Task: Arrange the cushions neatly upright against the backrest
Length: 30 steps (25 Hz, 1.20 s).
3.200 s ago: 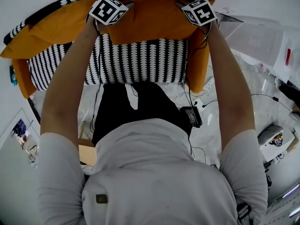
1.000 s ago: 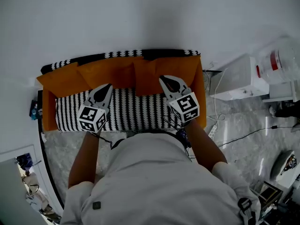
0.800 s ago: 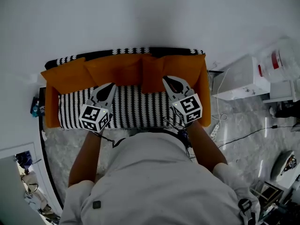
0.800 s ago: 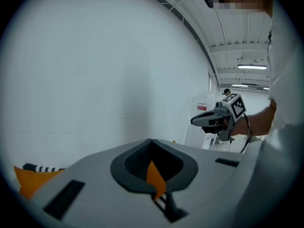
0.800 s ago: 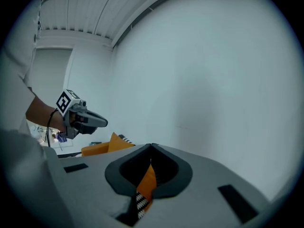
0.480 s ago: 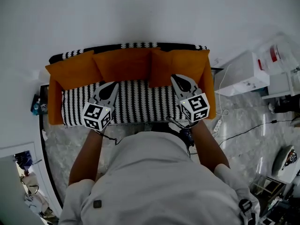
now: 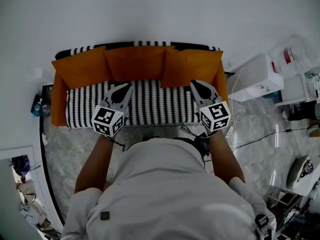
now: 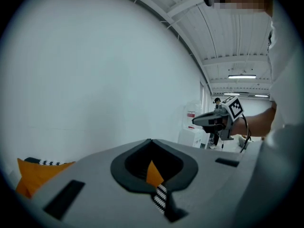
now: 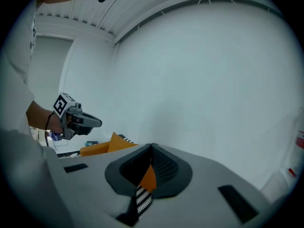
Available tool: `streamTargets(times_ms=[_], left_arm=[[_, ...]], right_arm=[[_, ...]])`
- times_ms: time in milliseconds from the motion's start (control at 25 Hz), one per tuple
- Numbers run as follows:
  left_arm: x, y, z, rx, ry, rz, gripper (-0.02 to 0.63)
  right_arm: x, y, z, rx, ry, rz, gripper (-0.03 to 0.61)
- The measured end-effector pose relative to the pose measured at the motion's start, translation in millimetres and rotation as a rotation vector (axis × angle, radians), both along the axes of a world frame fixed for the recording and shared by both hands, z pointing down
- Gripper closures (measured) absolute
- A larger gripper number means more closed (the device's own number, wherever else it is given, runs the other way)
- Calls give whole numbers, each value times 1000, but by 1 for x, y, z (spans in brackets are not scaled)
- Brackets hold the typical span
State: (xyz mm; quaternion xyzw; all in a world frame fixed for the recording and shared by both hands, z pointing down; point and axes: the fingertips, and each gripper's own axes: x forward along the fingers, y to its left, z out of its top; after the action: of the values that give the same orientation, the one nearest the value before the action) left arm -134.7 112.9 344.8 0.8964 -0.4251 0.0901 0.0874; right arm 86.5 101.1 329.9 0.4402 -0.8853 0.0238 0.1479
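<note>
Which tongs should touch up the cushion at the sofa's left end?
Left. The left tongs hang shut over the seat, nearer the left cushion. The right tongs sit before the right cushion, at the far end. All three cushions look upright already.

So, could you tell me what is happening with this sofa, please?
A person stands facing a small sofa with a two-jaw gripper in each hand. Three orange cushions stand upright in a row against its backrest. The left gripper and the right gripper are both shut and empty, held in the air over the patterned seat.
</note>
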Motion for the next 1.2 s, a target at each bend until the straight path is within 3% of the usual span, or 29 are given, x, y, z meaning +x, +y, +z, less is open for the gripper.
streamTargets(times_ms=[320,760,1040,1200], left_arm=[[31,45,-22,28,19,-72,604],[123,135,-27,59,5,-143,604],[169,190,-28,69,3,-158,604],[178,217,-31,87,-14,-173,604]], right_arm=[[44,38,-25,50,-16,-49,552],[127,130,-17,46,-43,-143,552],[160,183,-8,37,-57,-185,552],[168,204,-12,58,-67,-199,552]])
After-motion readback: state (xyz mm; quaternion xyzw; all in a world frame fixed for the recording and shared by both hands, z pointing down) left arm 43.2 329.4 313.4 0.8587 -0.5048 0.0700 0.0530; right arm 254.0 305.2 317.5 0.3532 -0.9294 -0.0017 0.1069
